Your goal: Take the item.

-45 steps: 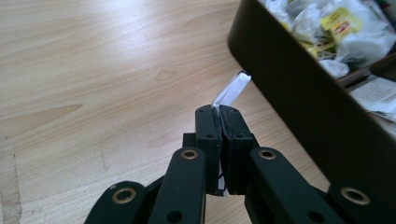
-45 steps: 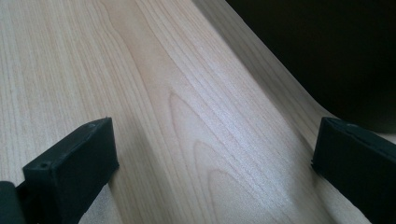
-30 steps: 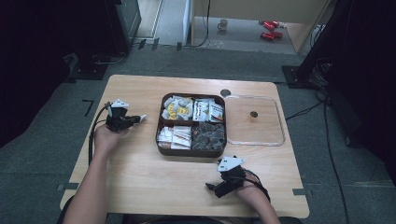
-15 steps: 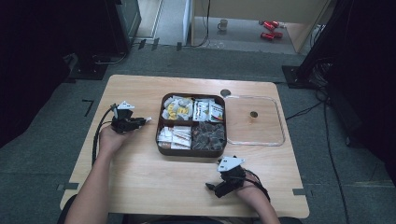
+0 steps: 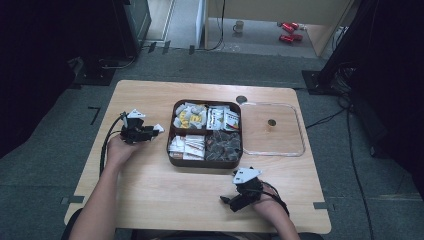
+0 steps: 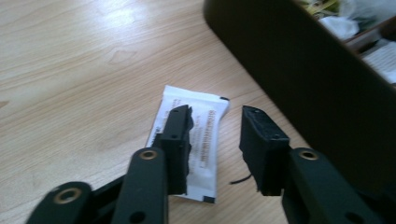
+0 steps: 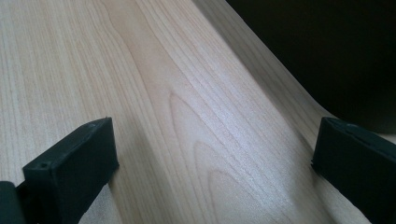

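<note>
- Your left gripper (image 6: 215, 140) is opening over a white sachet (image 6: 194, 140) that is lying flat on the table (image 6: 70, 70); the jaws have just been parting, and nothing is pinched between them now.
- The sachet is resting on the wood just left of the brown tray (image 6: 299, 79), near its left wall and outside every compartment.
- If you are letting it go here, keep spreading until both pads are clear, then lift straight up so you are not dragging it.
- If you are re-gripping, straddle the packet's narrow width and come down lower, because a flat sachet is likely to slip under the pads.
- In the high view, the left gripper (image 5: 150, 131) is sitting at the tray's (image 5: 172, 150) left side.
- Your right gripper (image 7: 210, 158) is spread wide and empty over bare wood at the near edge; it is best left parked there.
- The clear lid (image 5: 295, 145) is lying to the tray's right.
</note>
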